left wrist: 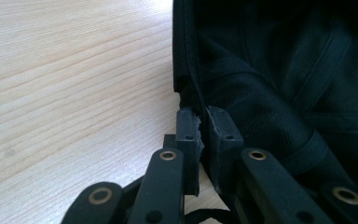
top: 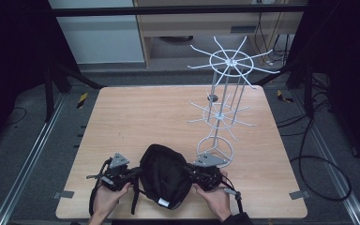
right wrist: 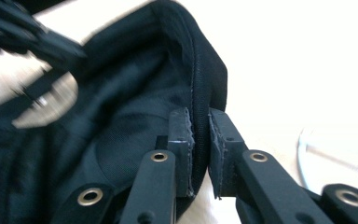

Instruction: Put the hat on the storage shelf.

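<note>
Black cap (left wrist: 279, 84) cut off at the frame edge, left gripper (right wrist: 23, 32) blurred beyond it, person's forearms cropped.

Cap (top: 164, 174), lower centre of the high view: black throughout, with one small white label at its near edge. Left gripper (top: 132, 173) and right gripper (top: 189, 171): black bodies, each topped by a grey plate; brass-coloured rivets show along the black fingers (left wrist: 188, 135) in the left gripper view. Bench (top: 140, 117): pale wood with fine straight grain. Wire rack (top: 225, 93), upper right: white. Floor (top: 18, 140): dark grey, with yellow-and-black striped markers.
</note>
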`<state>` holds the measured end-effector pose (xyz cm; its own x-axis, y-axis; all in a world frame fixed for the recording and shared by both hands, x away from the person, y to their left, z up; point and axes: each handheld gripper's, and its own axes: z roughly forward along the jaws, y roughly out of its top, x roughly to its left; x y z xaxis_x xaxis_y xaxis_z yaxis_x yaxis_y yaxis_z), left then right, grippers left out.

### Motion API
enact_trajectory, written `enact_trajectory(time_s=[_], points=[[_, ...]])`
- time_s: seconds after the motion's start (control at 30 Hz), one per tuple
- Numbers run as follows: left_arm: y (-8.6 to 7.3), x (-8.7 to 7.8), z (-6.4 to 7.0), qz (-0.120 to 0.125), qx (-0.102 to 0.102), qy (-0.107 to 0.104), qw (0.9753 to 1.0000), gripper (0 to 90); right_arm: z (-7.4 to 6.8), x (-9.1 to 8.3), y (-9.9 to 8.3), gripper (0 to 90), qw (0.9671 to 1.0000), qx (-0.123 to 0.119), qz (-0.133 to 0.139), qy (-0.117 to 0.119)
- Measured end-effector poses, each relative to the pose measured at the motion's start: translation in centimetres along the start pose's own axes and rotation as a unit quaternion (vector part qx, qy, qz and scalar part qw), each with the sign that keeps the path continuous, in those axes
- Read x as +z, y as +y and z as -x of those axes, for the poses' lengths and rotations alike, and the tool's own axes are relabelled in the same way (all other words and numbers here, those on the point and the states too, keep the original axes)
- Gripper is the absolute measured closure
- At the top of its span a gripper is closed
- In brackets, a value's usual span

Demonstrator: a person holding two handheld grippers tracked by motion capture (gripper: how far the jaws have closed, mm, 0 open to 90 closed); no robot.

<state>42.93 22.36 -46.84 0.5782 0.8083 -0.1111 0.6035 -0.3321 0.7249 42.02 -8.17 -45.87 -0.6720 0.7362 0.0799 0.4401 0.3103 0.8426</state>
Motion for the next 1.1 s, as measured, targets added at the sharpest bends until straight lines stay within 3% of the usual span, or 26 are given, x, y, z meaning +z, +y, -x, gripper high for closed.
enact_trajectory(time_s=[0.13, 0.37, 0.67, 0.8, 1.1], points=[[0.0, 0.2, 0.0, -0.003, 0.003, 0.000, 1.0000, 82.8, -0.8, -0.8, 0.5, 81.9, 0.9991, -0.026, 0.033, 0.004], [0.0, -0.3, -0.3, 0.010, -0.008, -0.001, 0.9999, 78.5, -1.1, -0.9, 0.4, 82.9, 0.9990, -0.032, 0.031, -0.006], [0.7, -3.5, 0.4, 0.068, -0.025, -0.014, 0.9972, 66.4, -1.0, -0.9, 0.4, 83.6, 0.9989, -0.030, 0.028, -0.021], [1.3, -4.2, 1.3, 0.085, -0.034, -0.033, 0.9952, 64.6, -1.2, -0.9, 0.4, 83.7, 0.9988, -0.033, 0.029, -0.022], [2.8, -2.5, 3.7, 0.085, -0.031, -0.058, 0.9942, 56.4, -1.5, -0.8, 0.4, 83.7, 0.9987, -0.038, 0.029, -0.019]])
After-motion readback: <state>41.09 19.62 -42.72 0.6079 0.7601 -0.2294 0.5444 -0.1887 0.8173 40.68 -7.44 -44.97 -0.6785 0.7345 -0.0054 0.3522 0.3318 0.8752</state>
